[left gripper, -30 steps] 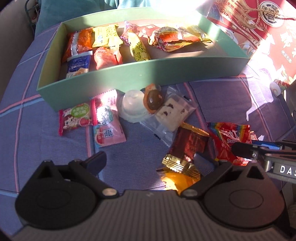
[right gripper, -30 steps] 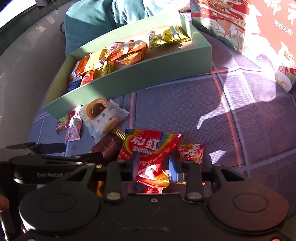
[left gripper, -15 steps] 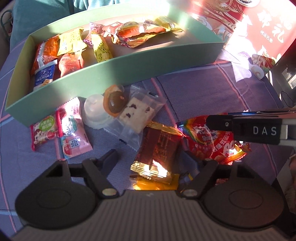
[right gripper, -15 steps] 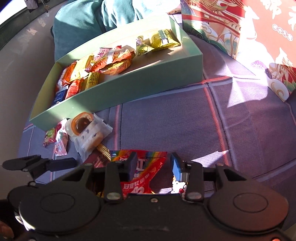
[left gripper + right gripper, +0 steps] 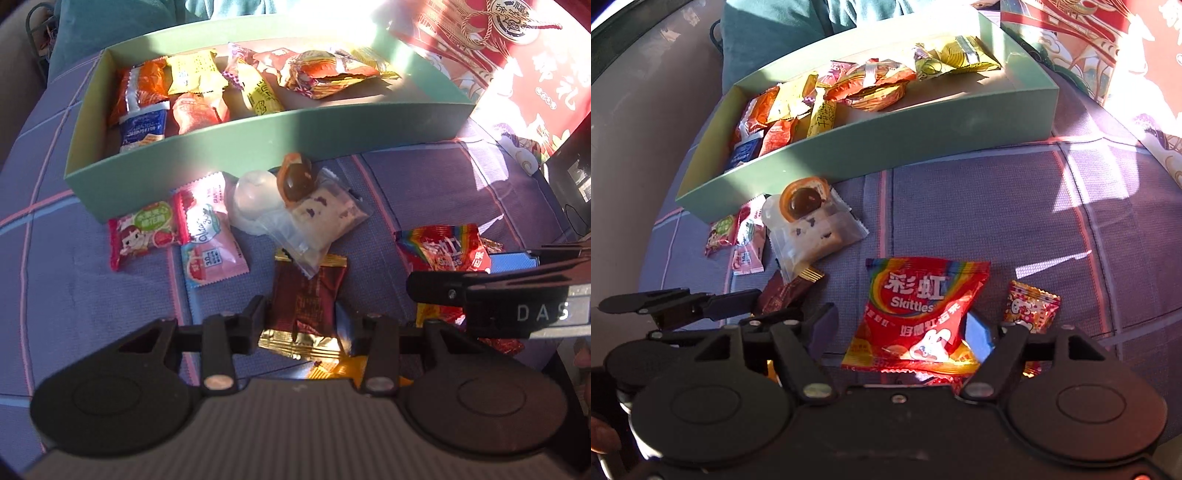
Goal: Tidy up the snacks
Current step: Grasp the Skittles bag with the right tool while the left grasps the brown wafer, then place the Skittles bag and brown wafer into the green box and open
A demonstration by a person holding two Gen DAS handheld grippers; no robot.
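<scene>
— Left wrist view: the left tool (image 5: 301,325) is closing around the dark red packet (image 5: 306,295), which lies on the purple cloth (image 5: 74,295) in front of the green box (image 5: 258,136).

— And the right tool (image 5: 901,332)?

— Opening, jaws apart either side of the Skittles bag (image 5: 916,314), no pinch. Next, probably: finish the left squeeze, lift, carry to the box.

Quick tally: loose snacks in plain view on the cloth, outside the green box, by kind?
Small cups: 2
Clear-wrapped cake: 1
Printed packets: 5
Half-hidden orange packet: 1
Total: 9
</scene>
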